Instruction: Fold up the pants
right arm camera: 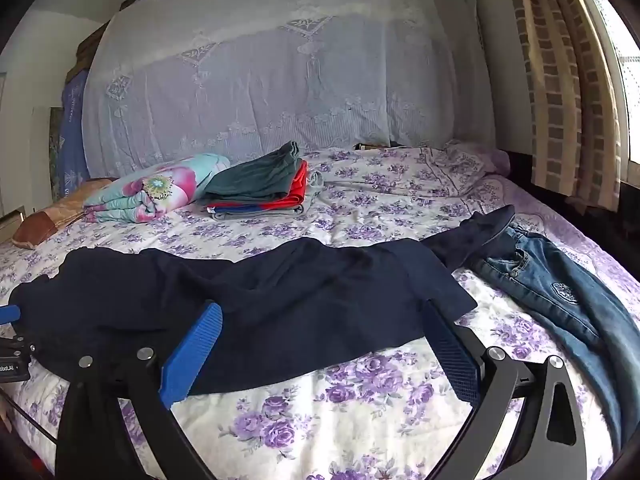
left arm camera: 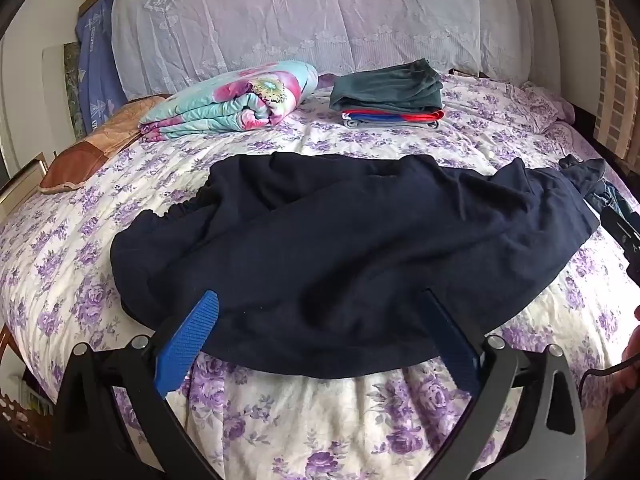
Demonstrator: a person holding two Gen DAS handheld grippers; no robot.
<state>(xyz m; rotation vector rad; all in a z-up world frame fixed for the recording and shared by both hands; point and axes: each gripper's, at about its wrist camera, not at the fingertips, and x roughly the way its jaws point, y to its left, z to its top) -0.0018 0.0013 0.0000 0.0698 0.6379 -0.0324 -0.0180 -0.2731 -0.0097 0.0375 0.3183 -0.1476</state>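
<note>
On the bed point(left arm camera: 72, 264), navy pants point(left arm camera: 328, 240) lie rumpled crosswise, unfolded.
Jeans point(right arm camera: 560, 292) under one leg end could drag along; both my hand-held grippers, left point(left arm camera: 320, 300) and right point(right arm camera: 324, 312), spread wide, pinching nothing, may grab one layer only.

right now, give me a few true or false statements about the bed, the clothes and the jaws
1. The dark navy pants lie spread across the floral bedspread. True.
2. The left gripper has its jaws shut on the pants. False: its jaws stand wide open and grip nothing.
3. A pair of blue jeans lies beside the navy pants. True.
4. The folded clothes stack has a red piece on top. False: a dark green piece is on top, with red and blue below it.
5. The right gripper is holding the jeans. False: its jaws are open over the navy pants.
6. A rolled flowered quilt sits next to the folded stack. True.
</note>
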